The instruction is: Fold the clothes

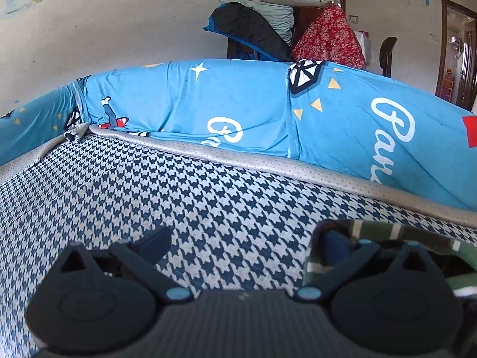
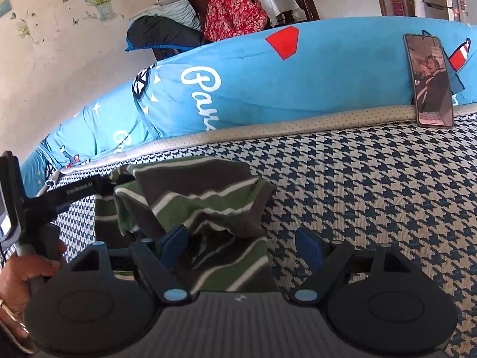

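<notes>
A green, grey and white striped garment (image 2: 202, 203) lies bunched on the houndstooth mattress (image 2: 372, 185). My right gripper (image 2: 243, 244) is open low over it, its left finger (image 2: 174, 243) against the cloth, its right finger over bare mattress. In the left wrist view my left gripper (image 1: 247, 243) is open; its right finger (image 1: 337, 244) is tucked under or into an edge of the striped garment (image 1: 417, 235), its left finger (image 1: 156, 243) over the mattress (image 1: 179, 197). The left gripper's body also shows at the left of the right wrist view (image 2: 38, 203).
A long blue printed bolster (image 2: 298, 83) lies along the far mattress edge, also in the left wrist view (image 1: 238, 107). A phone (image 2: 429, 80) leans against it at the right. Piled bedding and a red floral cloth (image 2: 235, 9) sit behind.
</notes>
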The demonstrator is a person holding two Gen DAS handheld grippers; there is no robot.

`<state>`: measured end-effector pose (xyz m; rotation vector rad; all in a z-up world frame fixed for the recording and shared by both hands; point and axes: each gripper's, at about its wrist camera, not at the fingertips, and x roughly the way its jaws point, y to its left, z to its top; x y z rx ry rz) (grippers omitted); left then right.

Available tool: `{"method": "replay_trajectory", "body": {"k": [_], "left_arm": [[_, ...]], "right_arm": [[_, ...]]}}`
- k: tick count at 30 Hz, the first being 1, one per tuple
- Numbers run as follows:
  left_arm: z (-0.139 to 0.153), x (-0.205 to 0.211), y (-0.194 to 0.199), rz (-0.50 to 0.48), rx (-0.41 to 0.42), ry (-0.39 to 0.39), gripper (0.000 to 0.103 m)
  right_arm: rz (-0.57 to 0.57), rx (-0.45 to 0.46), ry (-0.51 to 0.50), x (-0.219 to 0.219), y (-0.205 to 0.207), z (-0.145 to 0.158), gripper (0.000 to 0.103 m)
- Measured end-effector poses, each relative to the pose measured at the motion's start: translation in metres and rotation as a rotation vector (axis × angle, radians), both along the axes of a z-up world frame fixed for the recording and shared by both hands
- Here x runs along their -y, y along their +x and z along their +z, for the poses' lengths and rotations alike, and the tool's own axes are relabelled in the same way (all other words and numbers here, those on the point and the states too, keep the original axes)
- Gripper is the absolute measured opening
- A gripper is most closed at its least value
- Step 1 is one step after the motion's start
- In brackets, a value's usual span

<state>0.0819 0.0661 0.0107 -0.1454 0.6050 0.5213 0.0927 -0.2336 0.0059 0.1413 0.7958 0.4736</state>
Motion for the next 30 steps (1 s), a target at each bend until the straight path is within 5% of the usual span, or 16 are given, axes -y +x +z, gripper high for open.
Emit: {"method": "replay_trajectory", "body": {"k": [10, 22, 30], "left_arm": [[0.002, 0.006, -0.005, -0.12, -0.037, -0.003, 0.103], [0.0, 0.036, -0.014, -0.325, -0.089, 0.085, 0.103], [-0.004, 0.035, -0.007, -0.328, -0.087, 0.018, 0.103]], "right_arm": [[0.022, 0.005, -0.051, -0.036, 0.006, -0.012, 0.063], [-0.065, -0.027, -0.041, -0.06, 0.024, -0.023, 0.061], [-0.147, -0.004, 0.12, -0.065, 0.036, -0.021, 0.061]]}}
